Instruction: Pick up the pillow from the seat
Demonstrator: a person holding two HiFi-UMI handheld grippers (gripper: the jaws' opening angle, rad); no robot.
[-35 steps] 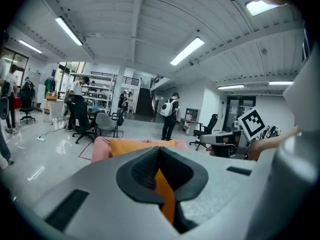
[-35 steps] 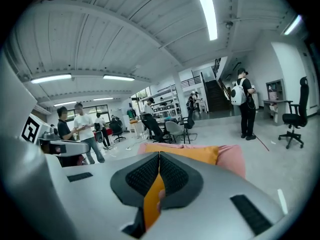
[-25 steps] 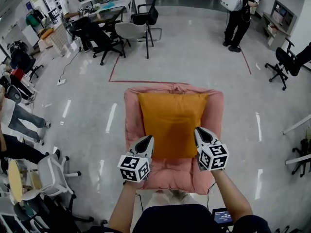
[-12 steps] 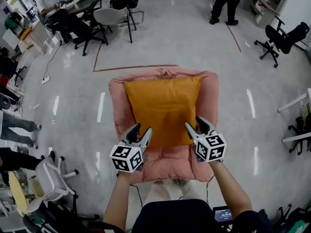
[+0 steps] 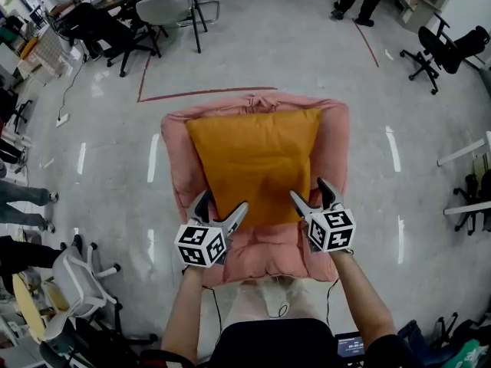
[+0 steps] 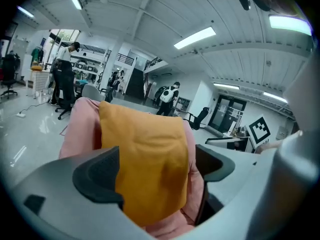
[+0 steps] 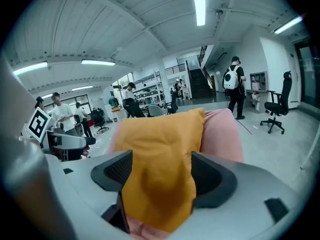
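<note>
An orange pillow (image 5: 257, 163) leans on the back of a pink cushioned seat (image 5: 178, 159). My left gripper (image 5: 222, 204) is at the pillow's near left corner. Its jaws are opening, and the pillow's edge (image 6: 150, 149) hangs between them without being pinched. My right gripper (image 5: 309, 190) is at the near right corner, jaws also opening. In the right gripper view the pillow (image 7: 160, 144) fills the gap between the pads, loosely. The pink seat cushion (image 5: 265, 255) shows below both grippers.
The seat stands on a glossy grey floor with a red tape line (image 5: 199, 94) behind it. A grey office chair (image 5: 165, 10) and desks are at the far left. Black chairs (image 5: 453, 48) are at the right, and a white chair (image 5: 73, 282) is at the near left. People stand far off.
Both grippers' jaws went from shut to wide apart. They dropped slightly toward the pillow's near corners, which now lie between the jaws.
</note>
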